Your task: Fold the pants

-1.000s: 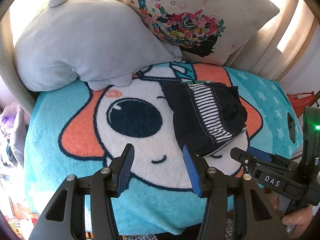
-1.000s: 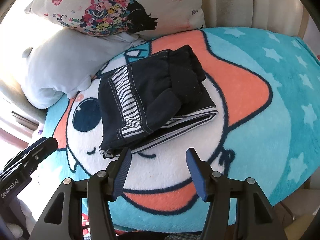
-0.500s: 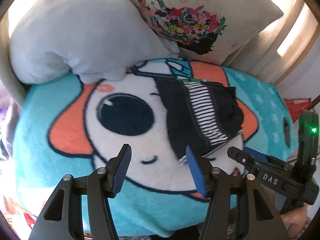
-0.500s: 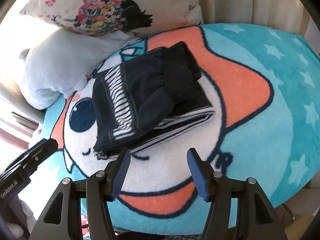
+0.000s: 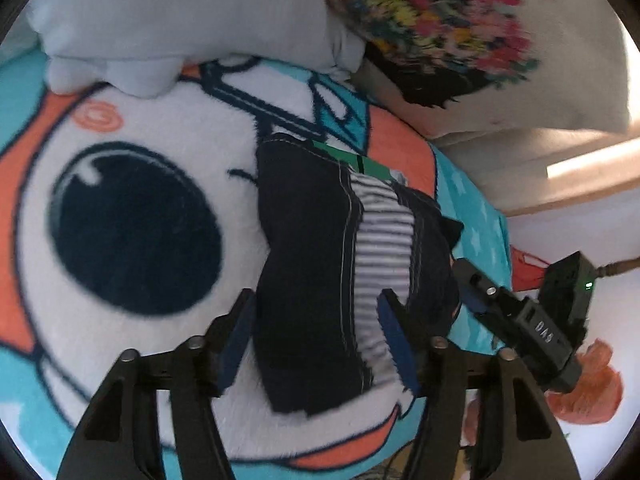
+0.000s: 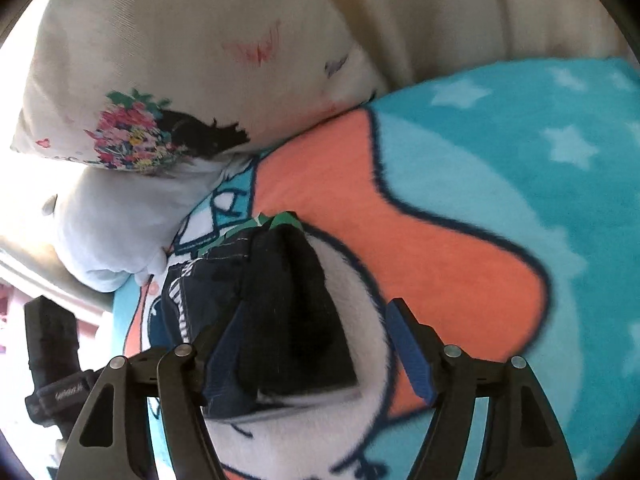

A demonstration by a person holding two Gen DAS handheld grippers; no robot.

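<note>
The folded dark navy pants (image 5: 320, 264), with a black-and-white striped panel, lie on a cartoon fleece blanket (image 5: 140, 160). They also show in the right wrist view (image 6: 280, 312). My left gripper (image 5: 316, 332) is open, its blue pads either side of the bundle's near end. My right gripper (image 6: 312, 348) is open, with the bundle's right part between its pads. The right gripper's body (image 5: 532, 324) shows in the left wrist view, and the left gripper's body (image 6: 52, 360) in the right wrist view.
A pale grey plush pillow (image 5: 180, 20) and a cream floral cushion (image 5: 460, 40) lie at the blanket's far end. Cream curtains (image 6: 460, 12) hang behind. The starred turquoise part of the blanket (image 6: 540, 160) lies to the right. An orange object (image 5: 588, 384) lies off the edge.
Both grippers have moved forward and down onto the folded pants, which now sit between each pair of open pads. The pants have not moved.
</note>
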